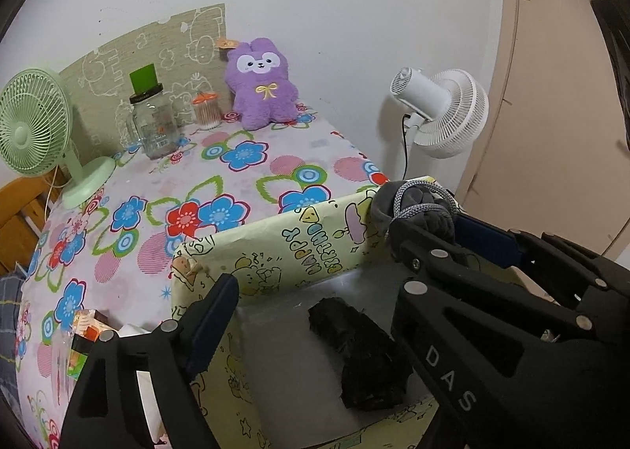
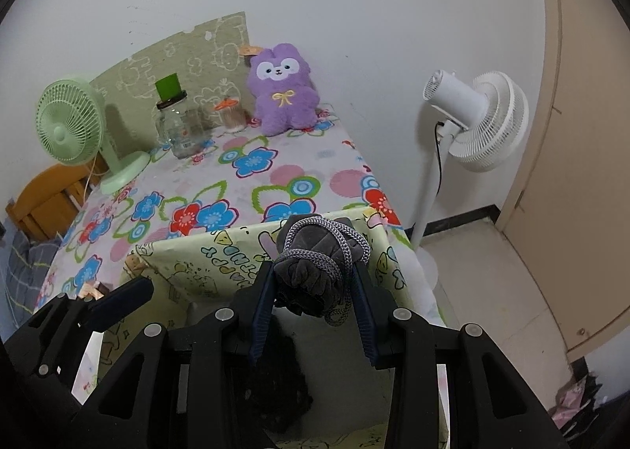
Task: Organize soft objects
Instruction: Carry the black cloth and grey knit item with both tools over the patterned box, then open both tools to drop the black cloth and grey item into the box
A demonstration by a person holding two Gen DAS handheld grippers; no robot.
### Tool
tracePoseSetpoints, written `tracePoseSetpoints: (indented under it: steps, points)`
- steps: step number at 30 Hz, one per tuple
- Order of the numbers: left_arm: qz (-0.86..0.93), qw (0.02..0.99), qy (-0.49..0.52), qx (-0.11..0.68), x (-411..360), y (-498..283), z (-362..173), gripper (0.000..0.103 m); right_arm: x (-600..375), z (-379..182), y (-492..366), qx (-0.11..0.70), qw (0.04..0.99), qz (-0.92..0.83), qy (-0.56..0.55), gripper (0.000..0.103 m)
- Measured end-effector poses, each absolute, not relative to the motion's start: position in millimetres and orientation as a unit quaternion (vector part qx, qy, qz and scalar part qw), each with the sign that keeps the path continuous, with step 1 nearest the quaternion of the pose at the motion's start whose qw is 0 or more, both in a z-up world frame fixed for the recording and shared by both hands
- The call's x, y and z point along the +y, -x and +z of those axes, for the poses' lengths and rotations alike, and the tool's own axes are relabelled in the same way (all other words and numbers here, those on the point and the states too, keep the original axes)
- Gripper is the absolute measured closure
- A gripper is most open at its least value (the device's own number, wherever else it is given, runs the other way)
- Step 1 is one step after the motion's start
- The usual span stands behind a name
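Jaws: left gripper (image 1: 311,315) spread, empty; right gripper (image 2: 315,295) pinching one grey drawstring pouch (image 2: 315,264) above one box (image 1: 275,248) rim; one black fuzzy item (image 1: 358,354) lies inside.

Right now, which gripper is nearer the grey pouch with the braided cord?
Right. The right gripper is clamped on the grey pouch above the yellow box; the left gripper is beside it, open and empty, over the box.

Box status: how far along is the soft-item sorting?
Done: one black soft item lies inside the cartoon-print box. In hand: the right gripper is clamped on a grey bundle tied with cord above the box; the left gripper is open and empty. Left: the purple plush sits on the table.
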State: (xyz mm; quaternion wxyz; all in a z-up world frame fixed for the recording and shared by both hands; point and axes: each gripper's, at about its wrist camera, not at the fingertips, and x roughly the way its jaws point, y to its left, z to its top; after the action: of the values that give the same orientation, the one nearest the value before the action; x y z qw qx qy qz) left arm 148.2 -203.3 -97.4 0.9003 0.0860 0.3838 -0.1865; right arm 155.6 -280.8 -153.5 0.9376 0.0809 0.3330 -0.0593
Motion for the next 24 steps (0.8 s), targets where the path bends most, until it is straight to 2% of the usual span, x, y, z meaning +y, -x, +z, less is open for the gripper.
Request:
tracePoseSetpoints:
  steps: [3, 7, 9, 14, 16, 24]
  points:
    - [-0.187, 0.899, -0.084, 0.387, -203.0, -149.0, -96.9, 0.017, -280.8, -153.1, -158.1, 0.337, 0.936, -0.062, -0.078, 0.056]
    - [-0.188, 0.899, -0.08, 0.387, -201.5, -149.7, -94.8, 0.016, -280.9, -150.8, -155.4, 0.33, 0.939, -0.059, -0.082, 0.035]
    - [-0.186, 0.901, -0.081, 0.383, -200.7, -148.3, -92.7, 0.015, -280.4, -148.8, -153.3, 0.327, 0.94, -0.059, -0.083, 0.03]
    - [-0.184, 0.906, -0.081, 0.371, -197.3, -142.3, -84.4, 0.014, -276.5, -141.2, -147.2, 0.322, 0.941, -0.061, -0.083, 0.028]
    - [-0.184, 0.909, -0.08, 0.366, -195.4, -139.0, -80.0, 0.014, -273.8, -136.4, -143.0, 0.317, 0.943, -0.06, -0.082, 0.021]
    - [-0.177, 0.92, -0.078, 0.34, -180.5, -123.5, -61.4, 0.011, -261.0, -118.1, -125.4, 0.29, 0.952, -0.059, -0.08, 0.01]
